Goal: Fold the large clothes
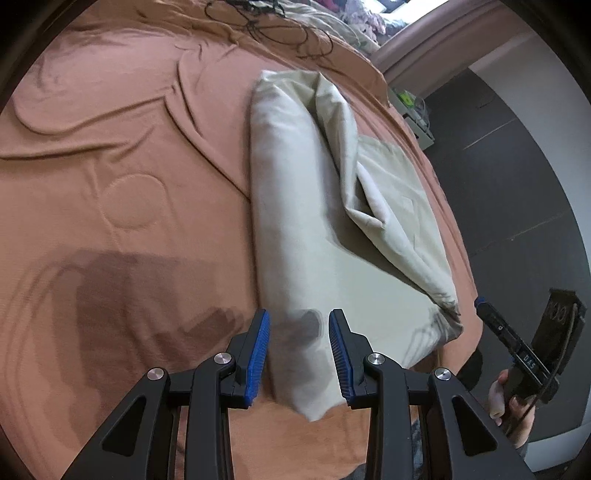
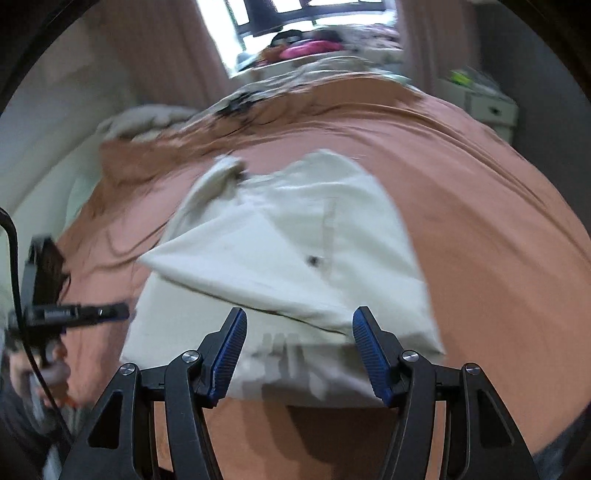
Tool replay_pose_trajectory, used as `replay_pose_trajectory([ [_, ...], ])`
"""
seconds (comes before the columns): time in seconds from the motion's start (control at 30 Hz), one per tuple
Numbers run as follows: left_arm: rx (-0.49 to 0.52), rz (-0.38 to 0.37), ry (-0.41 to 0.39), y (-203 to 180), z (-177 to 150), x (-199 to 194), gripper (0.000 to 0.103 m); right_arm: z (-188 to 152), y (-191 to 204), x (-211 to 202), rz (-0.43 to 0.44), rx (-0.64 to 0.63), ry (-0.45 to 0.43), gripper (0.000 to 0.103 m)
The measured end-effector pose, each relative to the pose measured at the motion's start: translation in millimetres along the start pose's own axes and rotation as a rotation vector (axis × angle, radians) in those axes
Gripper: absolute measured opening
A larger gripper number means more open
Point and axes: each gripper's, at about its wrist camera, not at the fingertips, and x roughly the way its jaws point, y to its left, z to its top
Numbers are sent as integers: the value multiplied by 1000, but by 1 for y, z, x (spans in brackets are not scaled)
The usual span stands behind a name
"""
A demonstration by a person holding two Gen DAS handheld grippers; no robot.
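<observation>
Both tongs, left (image 1: 299, 354) and right (image 2: 299, 358), hang released over the near edge of the half-folded pale garment (image 1: 314, 229) on the bed (image 1: 129, 184), seemingly lining up another fold.

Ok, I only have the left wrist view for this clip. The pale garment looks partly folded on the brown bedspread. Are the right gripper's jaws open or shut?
Observer: Open. In the right wrist view the right gripper has its blue pads spread wide and nothing between them.
Operator: Is it over the garment?
Observer: Yes, it hangs above the near edge of the pale garment, not gripping it.
Operator: Anything on the fabric I can't make out?
Observer: A small dark button shows on the top layer, beside a vertical seam.
Operator: And beyond the bed?
Observer: A bright window with curtains on both sides, past the head of the brown bedspread.
</observation>
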Motion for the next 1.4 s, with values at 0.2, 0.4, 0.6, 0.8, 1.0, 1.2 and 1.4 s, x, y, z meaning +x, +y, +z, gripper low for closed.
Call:
replay_pose_trajectory([
  [0.2, -50, 11, -26, 33, -3, -23, 35, 17, 58, 33, 21, -165, 52, 60],
  [0.4, -119, 40, -55, 72, -11, -51, 35, 21, 99, 64, 4, -288, 101, 60],
  [0.6, -177, 55, -80, 100, -13, -68, 35, 21, 109, 92, -79, -354, 133, 59],
  [0.8, -182, 55, -77, 101, -12, -66, 35, 55, 93, 67, -78, -316, 47, 7],
  [1.0, -156, 40, -57, 84, -4, -49, 35, 103, 60, 35, -97, -271, -21, 6],
  [1.2, -124, 36, -36, 65, 9, -31, 35, 140, 4, 37, -98, -164, -38, 6],
  [1.4, -106, 57, -30, 55, 25, -21, 36, 156, -62, 69, -54, 9, -10, 5],
])
